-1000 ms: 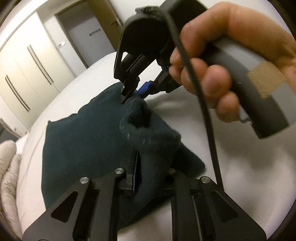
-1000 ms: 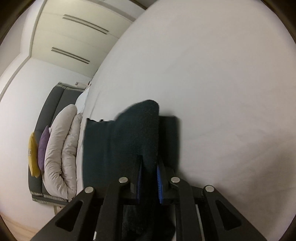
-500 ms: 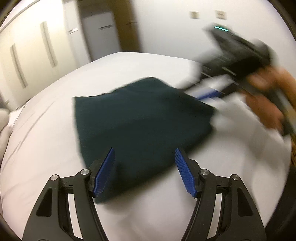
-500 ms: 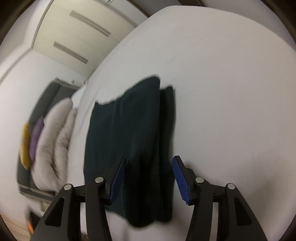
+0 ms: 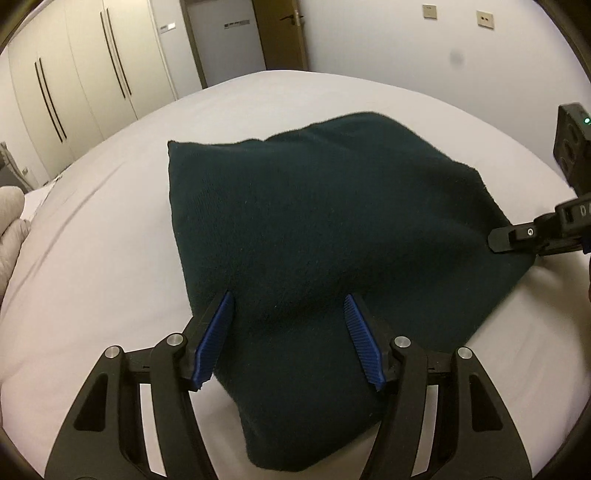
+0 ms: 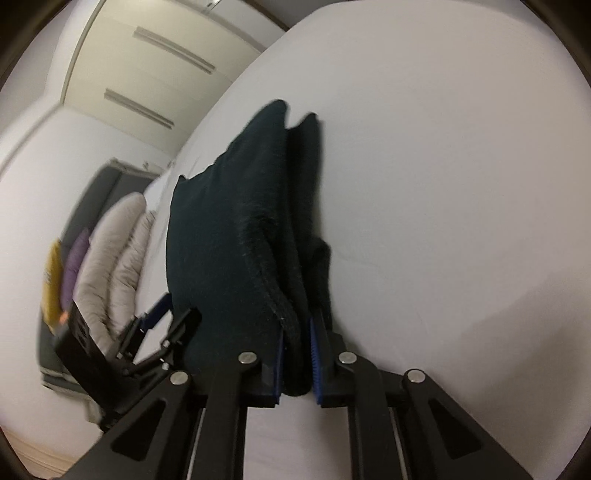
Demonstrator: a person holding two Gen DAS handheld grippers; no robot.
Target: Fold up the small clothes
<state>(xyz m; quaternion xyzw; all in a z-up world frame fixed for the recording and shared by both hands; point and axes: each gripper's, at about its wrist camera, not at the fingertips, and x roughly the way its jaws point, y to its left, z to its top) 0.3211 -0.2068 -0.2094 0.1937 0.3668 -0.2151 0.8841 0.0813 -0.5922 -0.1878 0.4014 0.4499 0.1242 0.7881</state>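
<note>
A dark teal knitted cloth [image 5: 314,221] lies folded on the white bed [image 5: 110,258]. My left gripper [image 5: 288,332] is at the cloth's near edge. Its jaws are closing, with a hump of cloth between the blue pads [image 5: 214,339], which do not press on it. In the right wrist view the same cloth [image 6: 221,229] rises in a bunched fold. My right gripper [image 6: 297,362] is closing on its thick hemmed edge, and the pads squeeze it. That gripper's fingertip [image 5: 498,240] shows at the cloth's right corner. The left gripper [image 6: 181,312] shows at the cloth's left side.
White wardrobe doors [image 5: 74,92] and a room door [image 5: 280,33] stand beyond the bed. Pale quilted pillows [image 6: 110,258] with purple and yellow cushions [image 6: 74,258] lie against a dark headboard on the left. White sheet [image 6: 443,184] stretches to the right of the cloth.
Both grippers let go of the raised cloth, which dropped flat. Both then moved sideways; the right has shut on the cloth's edge again, and the left stands open around the near edge.
</note>
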